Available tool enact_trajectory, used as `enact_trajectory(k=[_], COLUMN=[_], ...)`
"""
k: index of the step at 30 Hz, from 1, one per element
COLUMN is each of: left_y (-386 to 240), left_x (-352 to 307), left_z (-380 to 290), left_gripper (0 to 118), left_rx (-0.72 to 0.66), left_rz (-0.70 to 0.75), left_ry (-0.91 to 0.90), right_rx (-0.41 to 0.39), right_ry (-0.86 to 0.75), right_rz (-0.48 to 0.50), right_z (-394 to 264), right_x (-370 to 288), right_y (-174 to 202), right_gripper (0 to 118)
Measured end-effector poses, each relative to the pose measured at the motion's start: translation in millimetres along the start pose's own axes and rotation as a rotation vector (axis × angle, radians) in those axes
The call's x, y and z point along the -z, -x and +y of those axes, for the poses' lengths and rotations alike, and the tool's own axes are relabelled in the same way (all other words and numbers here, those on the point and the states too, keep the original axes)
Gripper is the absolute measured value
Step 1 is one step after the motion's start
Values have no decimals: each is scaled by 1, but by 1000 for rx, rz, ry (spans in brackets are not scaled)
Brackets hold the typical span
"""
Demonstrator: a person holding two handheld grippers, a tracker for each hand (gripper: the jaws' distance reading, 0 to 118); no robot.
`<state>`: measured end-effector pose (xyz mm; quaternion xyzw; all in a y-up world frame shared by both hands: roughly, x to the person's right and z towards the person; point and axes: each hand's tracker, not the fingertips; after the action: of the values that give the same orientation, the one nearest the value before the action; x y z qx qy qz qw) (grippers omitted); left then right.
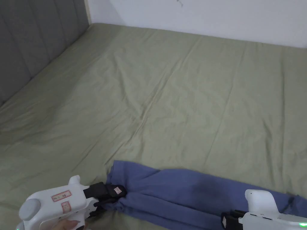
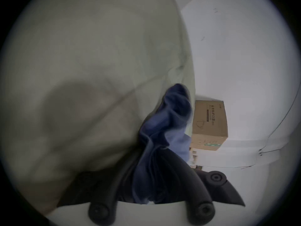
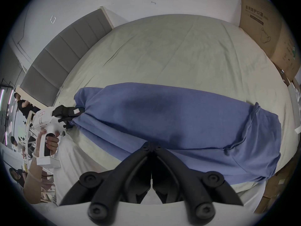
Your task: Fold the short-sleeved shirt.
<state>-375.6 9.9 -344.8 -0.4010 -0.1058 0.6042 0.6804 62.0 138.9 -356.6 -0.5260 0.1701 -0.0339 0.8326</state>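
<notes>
A blue short-sleeved shirt [image 1: 180, 191] lies in a long, bunched band across the near edge of the green bed sheet [image 1: 168, 98]. My left gripper [image 1: 118, 194] is shut on the band's left end, and blue cloth [image 2: 162, 131] is gathered between its black jaws [image 2: 154, 151]. My right gripper [image 1: 229, 220] sits at the shirt's near edge further right. Its jaws [image 3: 151, 144] are closed together at the blue hem [image 3: 162, 118], which runs taut from the left gripper [image 3: 76, 114]. A sleeve [image 3: 260, 139] hangs at the right end.
A grey padded headboard [image 1: 33, 42] borders the bed on the left, and a white wall [image 1: 210, 15] runs behind it. A cardboard box [image 3: 267, 30] stands past the bed's right side. Other people [image 3: 22, 105] are beyond the headboard. The wide sheet stretches beyond the shirt.
</notes>
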Motion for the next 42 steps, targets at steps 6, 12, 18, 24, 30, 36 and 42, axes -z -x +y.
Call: enact_trajectory(k=[6, 12, 18, 24, 30, 36, 42], left_y=[-52, -160, -238, -211, -199, -191, -169], left_x=[-14, 11, 83, 171, 165, 129, 146], left_z=[-6, -54, -153, -211, -191, -165, -171], left_gripper=[7, 7, 7, 12, 102, 62, 1], left_rx=[240, 710, 1157, 1196, 869, 806, 826], left_rz=[251, 353, 305, 284, 171, 211, 317], left_ry=[-28, -32, 112, 305, 225, 162, 188], right_rx=[35, 174, 211, 286, 341, 353, 318], right_ry=[-33, -78, -93, -97, -93, -119, -138], right_rz=[-10, -2, -74, -104, -130, -147, -92], right_z=[1, -10, -34, -58, -72, -68, -60], right_x=[-17, -35, -52, -65, -73, -75, -72], right_y=[-22, -58, -87, -114, -134, -138, -123], right_gripper=[0, 0, 0, 0, 0, 0, 0])
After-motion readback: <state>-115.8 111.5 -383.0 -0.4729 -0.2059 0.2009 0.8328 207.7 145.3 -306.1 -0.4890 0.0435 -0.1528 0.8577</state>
